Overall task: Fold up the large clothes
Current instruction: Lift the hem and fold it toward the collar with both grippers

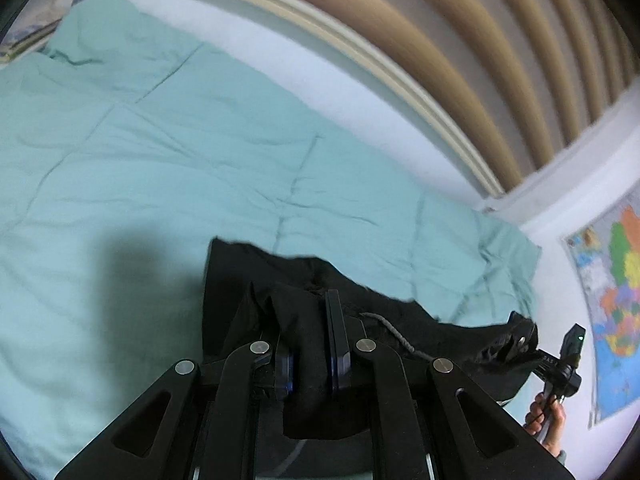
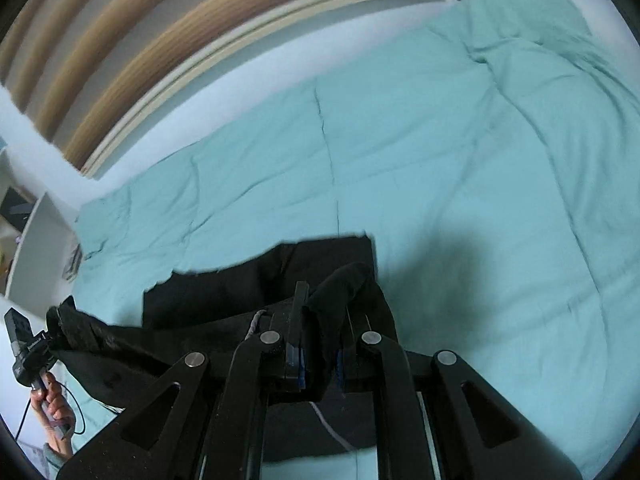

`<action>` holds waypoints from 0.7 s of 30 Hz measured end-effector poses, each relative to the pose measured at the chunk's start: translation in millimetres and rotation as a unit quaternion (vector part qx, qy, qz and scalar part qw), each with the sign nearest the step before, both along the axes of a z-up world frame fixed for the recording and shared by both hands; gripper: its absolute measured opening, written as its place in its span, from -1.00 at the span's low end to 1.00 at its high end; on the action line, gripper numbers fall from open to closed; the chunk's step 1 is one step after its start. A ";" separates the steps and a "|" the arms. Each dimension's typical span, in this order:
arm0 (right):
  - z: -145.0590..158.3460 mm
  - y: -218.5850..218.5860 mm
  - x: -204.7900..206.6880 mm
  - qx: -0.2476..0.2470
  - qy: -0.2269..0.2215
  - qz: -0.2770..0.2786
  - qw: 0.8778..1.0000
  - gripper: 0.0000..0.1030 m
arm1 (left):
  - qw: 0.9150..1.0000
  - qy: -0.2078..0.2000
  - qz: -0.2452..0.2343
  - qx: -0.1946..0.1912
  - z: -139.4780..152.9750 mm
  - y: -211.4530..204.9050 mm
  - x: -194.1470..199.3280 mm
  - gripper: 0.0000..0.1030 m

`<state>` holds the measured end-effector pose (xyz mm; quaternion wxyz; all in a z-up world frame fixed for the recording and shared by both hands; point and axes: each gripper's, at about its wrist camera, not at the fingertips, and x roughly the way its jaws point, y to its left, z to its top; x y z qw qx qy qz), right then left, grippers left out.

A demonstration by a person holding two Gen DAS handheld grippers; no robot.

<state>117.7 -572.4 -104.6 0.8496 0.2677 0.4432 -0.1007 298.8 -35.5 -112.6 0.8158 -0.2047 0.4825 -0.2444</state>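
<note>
Black garment (image 1: 248, 280) stretched between both grippers' clamped fingers (image 1: 338, 336), above quilt (image 1: 160, 168).

Black garment (image 1: 248, 280), large, soft and matte. Held up by one edge, stretched between two grip points and sagging a little in the span between. Bunched into thick folds where pinched (image 2: 340, 292). Lower part draped down onto a teal quilt (image 1: 160, 168), ending there in a straight hem with a squared corner (image 2: 360, 240). Grey drawcord (image 1: 396, 336) lying along the raised edge, also seen as a pale cord (image 2: 256, 320) from the other side. Exact type of garment unclear.
</note>
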 end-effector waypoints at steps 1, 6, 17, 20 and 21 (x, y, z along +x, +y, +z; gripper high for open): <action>-7.5 -3.5 14.7 0.004 0.006 -0.003 1.000 -0.74 | 1.000 0.008 0.005 0.007 -10.1 -8.3 13.9 -0.76; -86.2 -24.6 88.0 0.036 0.071 -0.019 0.997 -0.74 | 0.997 0.065 0.024 0.038 -76.5 -37.7 67.1 -0.73; -175.0 -33.9 117.0 0.084 0.127 -0.004 0.988 -0.65 | 0.989 0.140 0.000 0.044 -153.7 -59.1 91.9 -0.69; -164.2 -41.7 108.2 0.110 0.114 -0.001 0.987 -0.43 | 0.989 0.136 -0.029 0.050 -139.9 -55.6 90.5 -0.61; -155.9 -44.6 102.2 0.118 0.104 0.003 0.988 -0.36 | 0.989 0.133 -0.035 0.047 -134.1 -53.0 89.4 -0.58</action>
